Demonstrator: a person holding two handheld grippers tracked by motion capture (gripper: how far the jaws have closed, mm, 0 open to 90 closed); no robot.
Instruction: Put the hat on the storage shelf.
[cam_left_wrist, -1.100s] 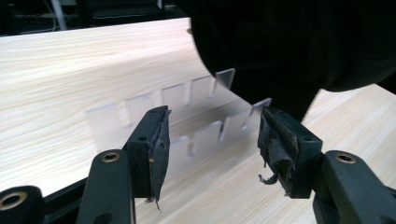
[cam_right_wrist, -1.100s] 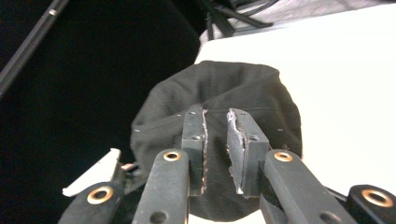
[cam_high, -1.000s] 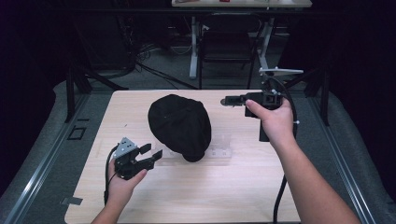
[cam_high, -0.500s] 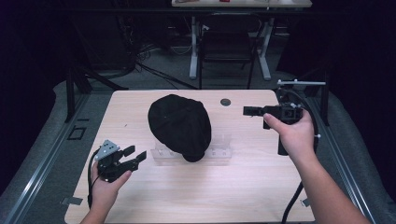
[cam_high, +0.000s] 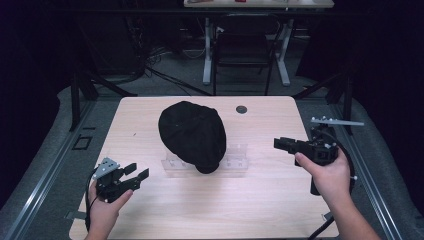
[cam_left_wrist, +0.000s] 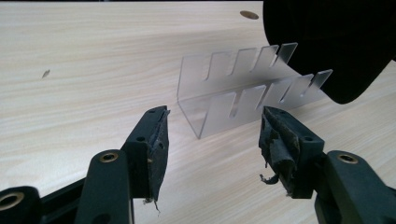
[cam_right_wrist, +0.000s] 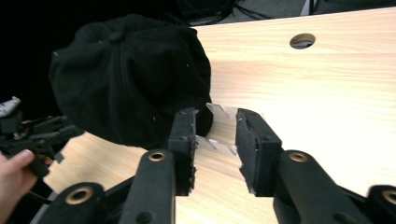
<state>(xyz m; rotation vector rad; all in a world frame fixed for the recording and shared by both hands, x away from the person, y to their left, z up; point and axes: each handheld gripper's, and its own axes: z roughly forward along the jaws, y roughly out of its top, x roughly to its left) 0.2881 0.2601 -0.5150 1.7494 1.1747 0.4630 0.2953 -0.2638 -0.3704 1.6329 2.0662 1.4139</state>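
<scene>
A black cap (cam_high: 192, 132) rests on a clear slotted acrylic rack (cam_high: 235, 162) at the middle of the wooden table (cam_high: 280, 210). My left gripper (cam_high: 137, 170) is near the front left corner, apart from the cap, open and empty. In the left gripper view the jaws frame the rack (cam_left_wrist: 224, 93) and the cap's brim (cam_left_wrist: 327, 37). My right gripper (cam_high: 276, 143) hovers right of the cap and points left at it. Its jaws have just been opening, with nothing between them. The right gripper view looks past its jaws to the cap (cam_right_wrist: 130, 79) and rack (cam_right_wrist: 219, 114).
A round cable hole (cam_high: 241, 109) lies in the tabletop behind the cap. Beyond the table's far edge stand a chair and desk legs (cam_high: 245, 55) in the dark. Metal rails run along both sides of the table.
The right gripper drew back from beside the cap, going right and toward the front. The left gripper moved left and nearer the front edge, away from the cap.
</scene>
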